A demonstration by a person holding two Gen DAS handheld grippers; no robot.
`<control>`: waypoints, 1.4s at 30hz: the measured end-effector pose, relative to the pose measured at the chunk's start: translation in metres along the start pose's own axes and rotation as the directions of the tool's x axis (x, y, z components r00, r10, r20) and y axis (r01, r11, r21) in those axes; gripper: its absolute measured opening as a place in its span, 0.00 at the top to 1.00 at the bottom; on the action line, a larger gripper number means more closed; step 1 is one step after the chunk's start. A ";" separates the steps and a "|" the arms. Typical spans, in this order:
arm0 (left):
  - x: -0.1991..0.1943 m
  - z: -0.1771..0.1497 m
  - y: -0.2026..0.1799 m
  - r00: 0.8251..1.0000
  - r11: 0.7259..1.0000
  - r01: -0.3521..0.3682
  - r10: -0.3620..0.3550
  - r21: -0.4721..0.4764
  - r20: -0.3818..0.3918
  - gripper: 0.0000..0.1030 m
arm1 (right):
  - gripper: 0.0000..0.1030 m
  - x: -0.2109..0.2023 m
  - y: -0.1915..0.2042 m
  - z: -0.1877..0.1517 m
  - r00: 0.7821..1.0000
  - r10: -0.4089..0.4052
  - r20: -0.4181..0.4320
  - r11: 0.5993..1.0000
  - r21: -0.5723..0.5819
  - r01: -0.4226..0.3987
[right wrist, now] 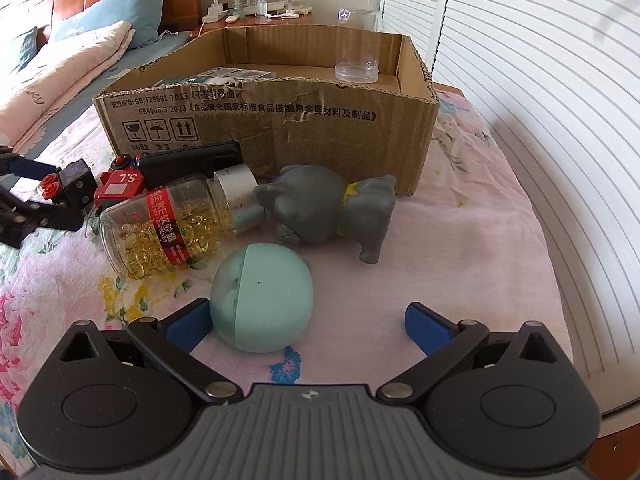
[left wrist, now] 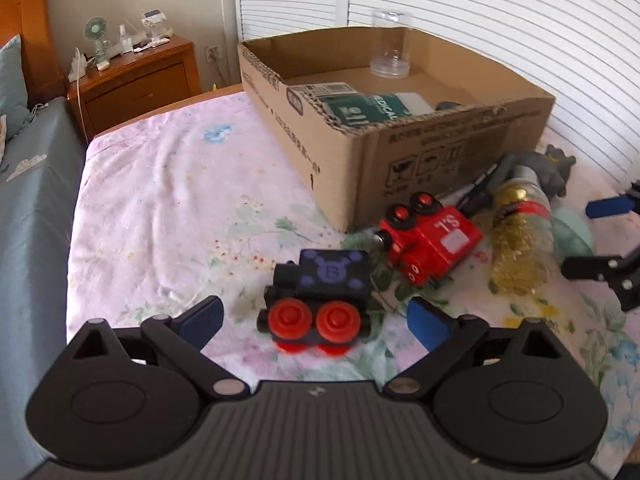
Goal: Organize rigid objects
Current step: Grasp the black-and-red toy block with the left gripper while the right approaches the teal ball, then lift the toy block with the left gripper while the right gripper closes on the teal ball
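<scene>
A black toy train with red wheels lies on the floral bed sheet between the fingers of my open left gripper, not gripped. A red toy train lies behind it, beside a clear bottle of yellow capsules. In the right wrist view, a teal egg-shaped capsule sits against the left finger of my open right gripper. The capsule bottle, a grey animal figure, the red train and a black device lie in front of the cardboard box.
The open cardboard box holds a clear plastic jar and green and white packages. A wooden nightstand stands far left. White slatted doors run along the right. Pillows lie at the headboard.
</scene>
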State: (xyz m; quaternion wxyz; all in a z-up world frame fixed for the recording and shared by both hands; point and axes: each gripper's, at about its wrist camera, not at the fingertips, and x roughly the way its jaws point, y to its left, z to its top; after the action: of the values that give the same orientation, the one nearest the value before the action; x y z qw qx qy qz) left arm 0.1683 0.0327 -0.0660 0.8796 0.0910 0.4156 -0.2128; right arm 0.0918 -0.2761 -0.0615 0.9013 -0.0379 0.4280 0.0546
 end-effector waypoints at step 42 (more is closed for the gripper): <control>-0.002 0.005 -0.005 1.000 1.000 -0.005 0.005 -0.012 0.019 0.49 | 0.44 -0.008 0.030 0.008 0.998 0.024 0.050 0.986 -0.165 -0.016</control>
State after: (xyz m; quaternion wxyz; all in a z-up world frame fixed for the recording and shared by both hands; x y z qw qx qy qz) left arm 0.1687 0.0270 -0.0609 0.8845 0.0846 0.4085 -0.2088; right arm 0.0889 -0.2457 -0.0513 0.9053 -0.1065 0.3990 0.0997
